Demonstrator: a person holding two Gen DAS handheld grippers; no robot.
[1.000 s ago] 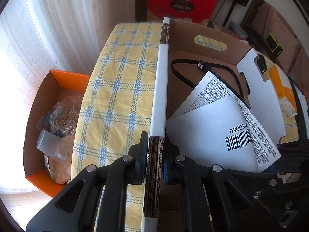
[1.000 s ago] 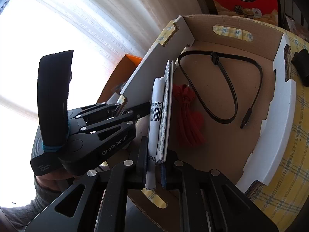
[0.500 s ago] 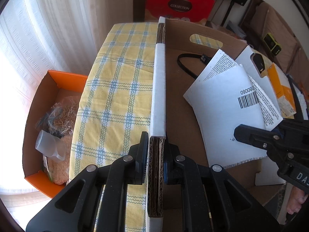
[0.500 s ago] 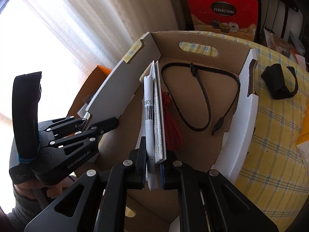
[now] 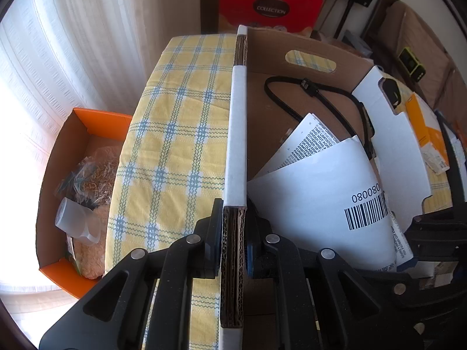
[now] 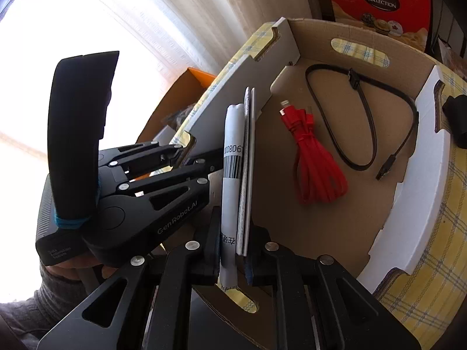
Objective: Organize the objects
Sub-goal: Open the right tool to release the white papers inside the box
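Observation:
My left gripper (image 5: pixel 233 218) is shut on the near left wall (image 5: pixel 237 134) of an open cardboard box (image 6: pixel 344 38); it also shows in the right wrist view as the left gripper (image 6: pixel 189 153). White papers with a barcode (image 5: pixel 315 204) stand on edge inside the box close to that wall. My right gripper (image 6: pixel 235 242) has the papers (image 6: pixel 233 180) between its pads, and its jaws are opening while the pads still touch the sheets. A red bundled cable (image 6: pixel 315 169) and a black cable (image 6: pixel 364 122) lie on the box floor.
The box sits on a yellow checked cloth (image 5: pixel 175 134). An orange box (image 5: pixel 96 122) with a bag and a plastic cup stands lower at the left. A red gift bag (image 5: pixel 268 5) is behind. A black pouch (image 6: pixel 455 119) and an orange packet (image 5: pixel 429 140) lie right of the box.
The papers, raised toward the box's right half a second ago, are back low near the left wall. The red cable is now uncovered. The left gripper kept its hold.

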